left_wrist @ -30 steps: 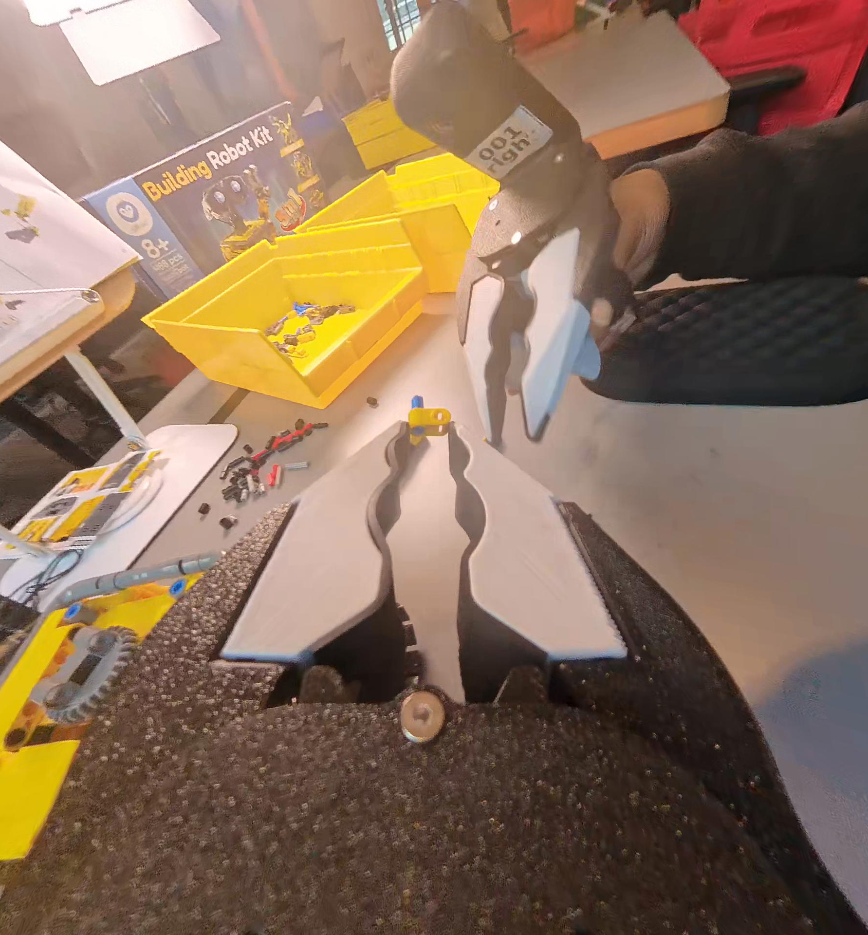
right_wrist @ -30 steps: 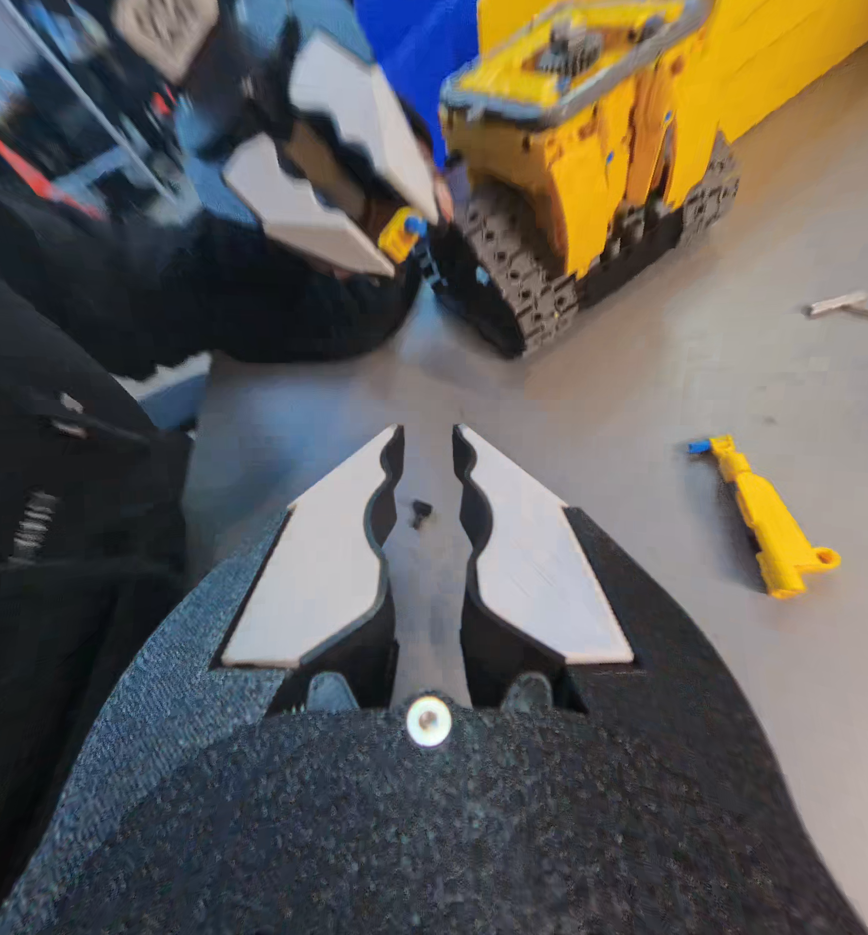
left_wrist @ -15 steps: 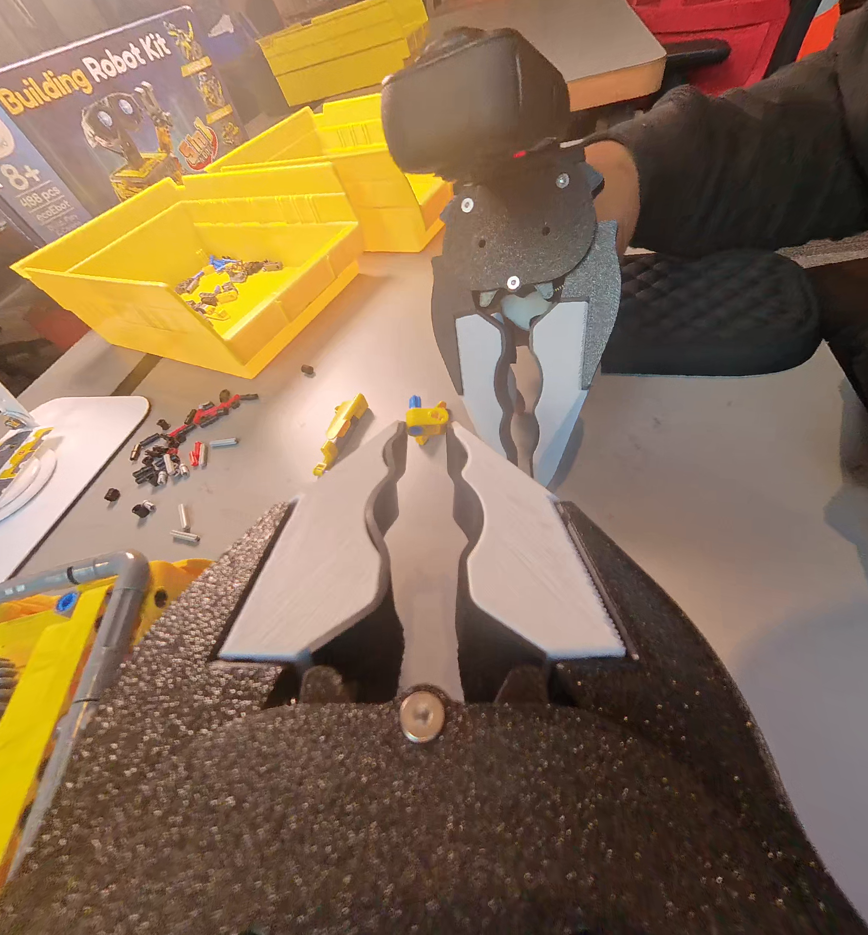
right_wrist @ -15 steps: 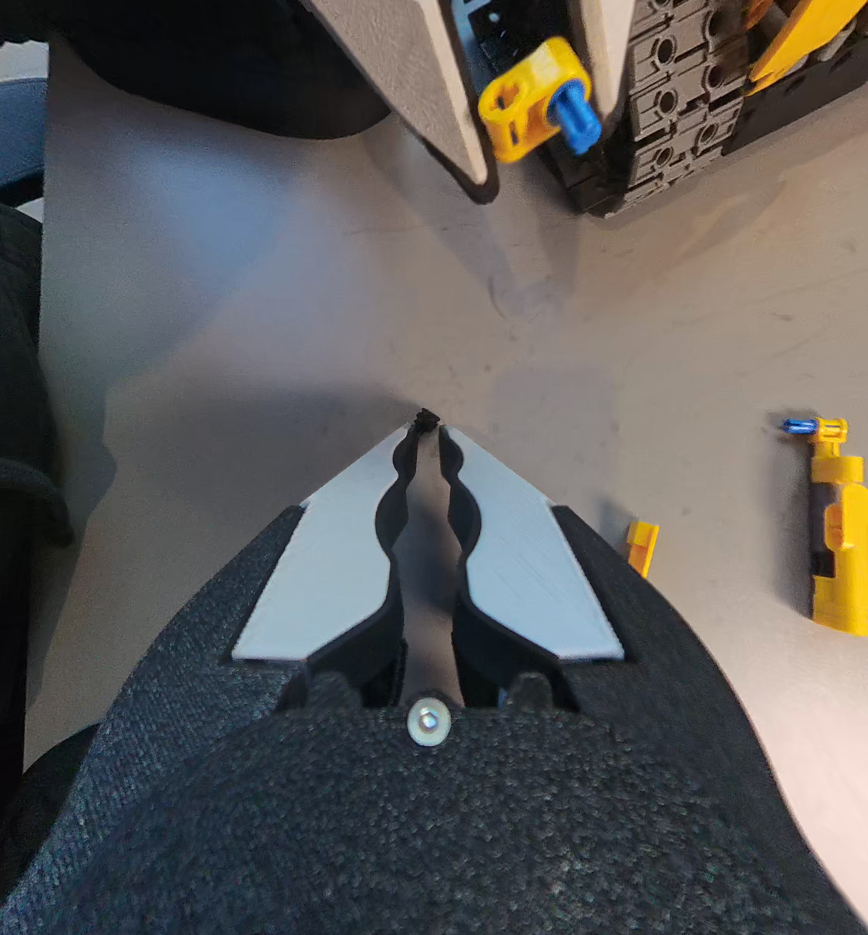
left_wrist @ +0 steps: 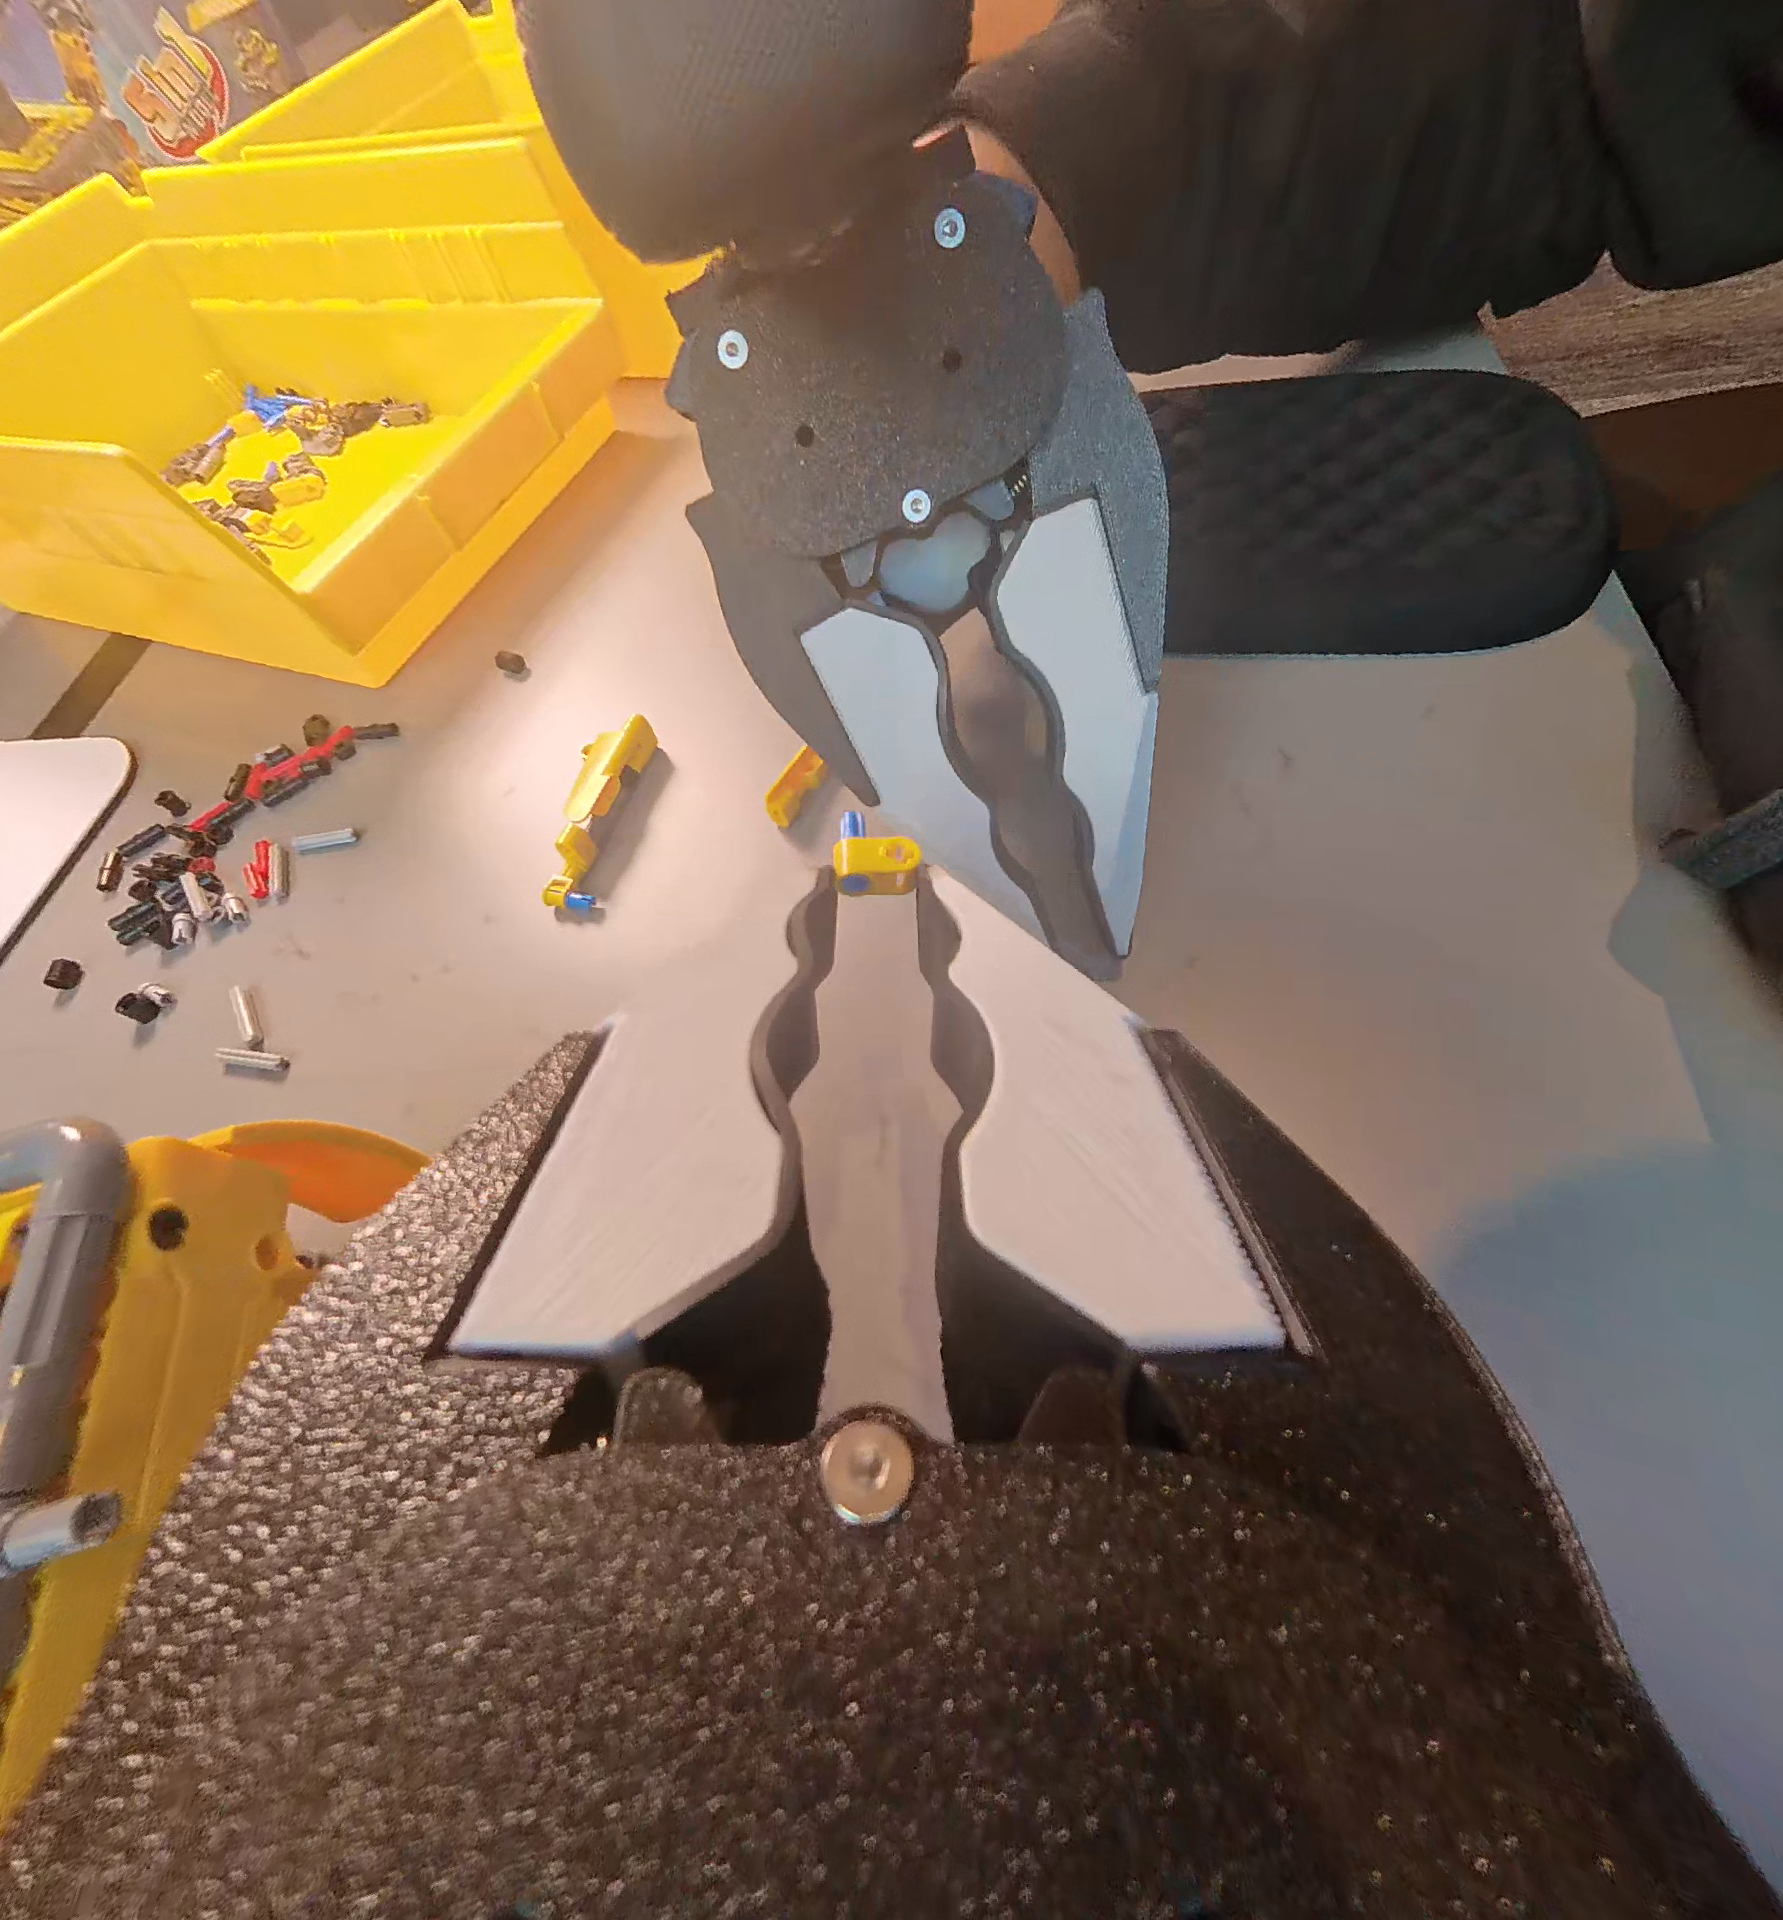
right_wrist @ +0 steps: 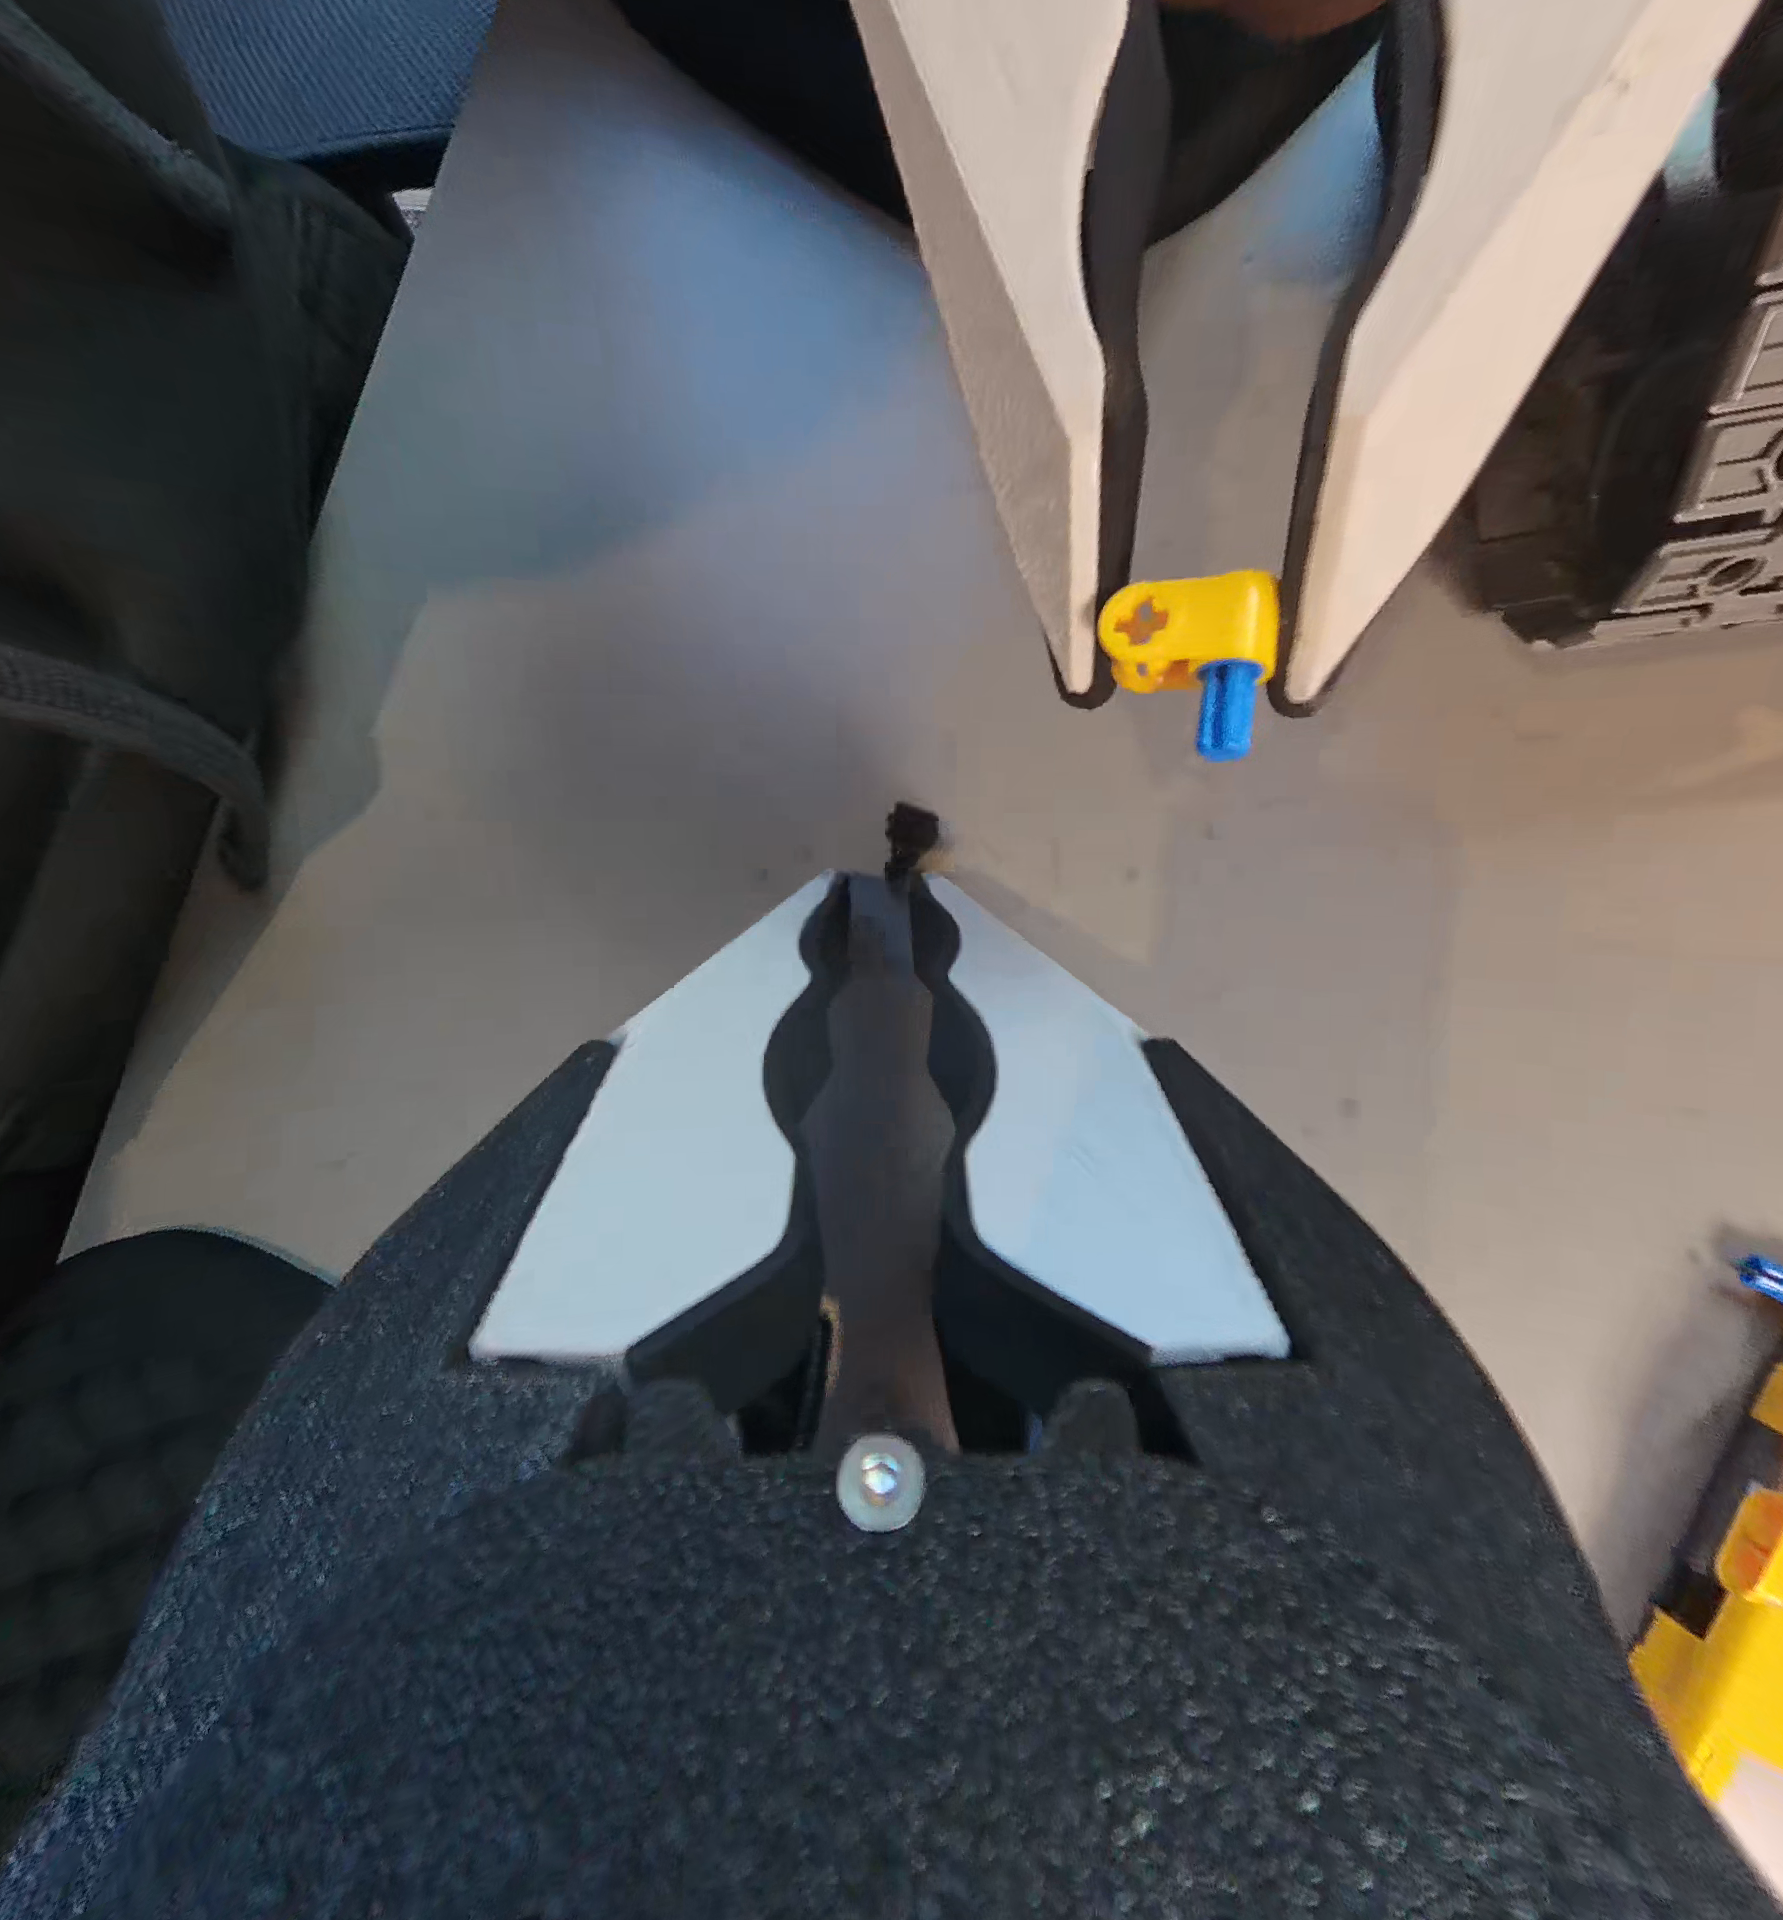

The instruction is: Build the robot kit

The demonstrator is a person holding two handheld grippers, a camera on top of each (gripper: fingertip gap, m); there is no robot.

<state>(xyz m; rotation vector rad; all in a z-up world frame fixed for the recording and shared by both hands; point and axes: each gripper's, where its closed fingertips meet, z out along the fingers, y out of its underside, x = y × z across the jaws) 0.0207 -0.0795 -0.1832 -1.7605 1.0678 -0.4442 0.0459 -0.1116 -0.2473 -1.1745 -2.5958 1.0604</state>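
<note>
- Left gripper (left_wrist: 871,883): one, lower centre of its own view, clenched on one yellow connector (left_wrist: 874,862) at its tips; one blue pin (right_wrist: 1222,712) sticks out of the connector.
- Right gripper (right_wrist: 892,883): one, nearly closed, pinching one small black peg (right_wrist: 908,840) at its tips, above the grey bench (left_wrist: 1282,935).
- Yellow bins (left_wrist: 274,343): at least two, upper left; the front one holds small mixed parts.
- Loose parts (left_wrist: 191,873): a scatter of black, red and grey pieces, left of centre.
- Yellow arm piece (left_wrist: 601,800): one, lying on the bench beside a smaller yellow bit (left_wrist: 793,795).
- Tracked yellow model (left_wrist: 45,1340): one, lower left.
- Printed box (left_wrist: 25,94): one, top left corner; its writing is left unread.
</note>
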